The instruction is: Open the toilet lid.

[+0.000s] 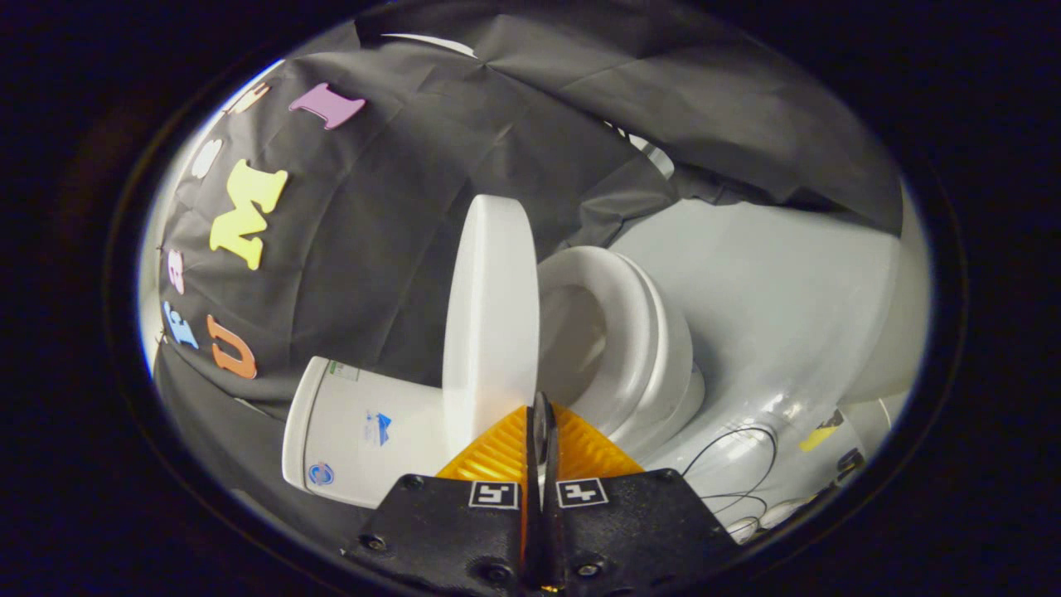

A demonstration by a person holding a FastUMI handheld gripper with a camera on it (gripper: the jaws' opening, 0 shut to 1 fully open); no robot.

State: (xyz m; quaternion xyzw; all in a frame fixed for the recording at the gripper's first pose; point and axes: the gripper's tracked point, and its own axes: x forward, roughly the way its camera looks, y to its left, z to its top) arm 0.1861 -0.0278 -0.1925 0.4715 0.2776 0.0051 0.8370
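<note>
Toilet lid (489,315): plain white, unpatterned. Toilet seat (613,332) and bowl (675,365): the same white. Tank (356,439): white, with small blue and green stickers. Floor (787,290): glossy pale grey-white, crossed by thin black cables (733,452). Booth wall cloth (373,224): black, creased. Gripper (543,414): fingers pressed together, black-and-white square markers on the black body.

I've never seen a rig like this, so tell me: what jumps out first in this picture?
A white toilet lid stands raised, just ahead of the gripper, whose fingers are closed together with nothing between them. Beside the lid the seat and bowl lie exposed, with the cistern on the lid's other side.
</note>
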